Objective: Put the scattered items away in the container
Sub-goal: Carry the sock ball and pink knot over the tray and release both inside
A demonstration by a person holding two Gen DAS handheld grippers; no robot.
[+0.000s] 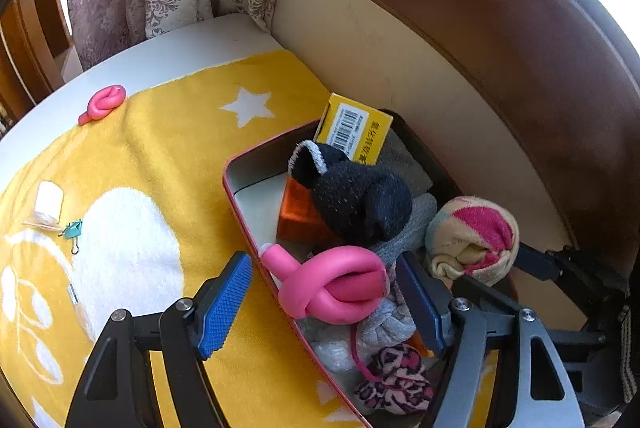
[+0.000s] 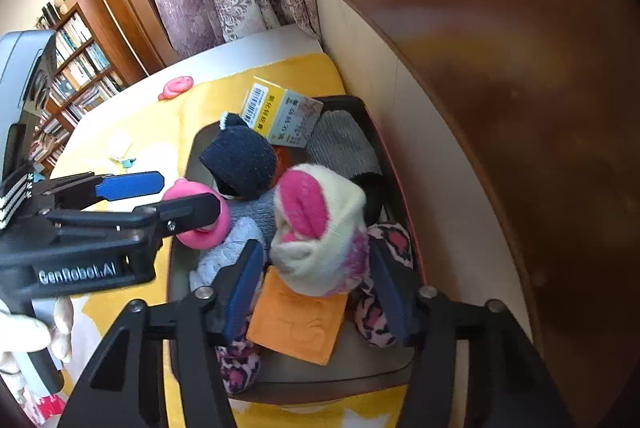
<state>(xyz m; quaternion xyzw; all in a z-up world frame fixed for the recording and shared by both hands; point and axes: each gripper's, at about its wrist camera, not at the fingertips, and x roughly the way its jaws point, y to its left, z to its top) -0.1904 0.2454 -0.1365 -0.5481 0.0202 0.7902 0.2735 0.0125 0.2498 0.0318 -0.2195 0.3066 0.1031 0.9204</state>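
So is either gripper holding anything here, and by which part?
Neither visibly grips. The left gripper is open around the pink knotted foam tube; the right gripper is open around the rolled sock.

The container's floor is mostly buried under piled socks, the orange block is half covered, and the yellow box's print is too small to read.

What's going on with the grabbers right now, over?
Left gripper open around pink foam knot at the tin's rim. Right gripper open around pink-and-cream sock ball in the tin. Second pink knot, teal clip on the blanket. Nothing blocking.
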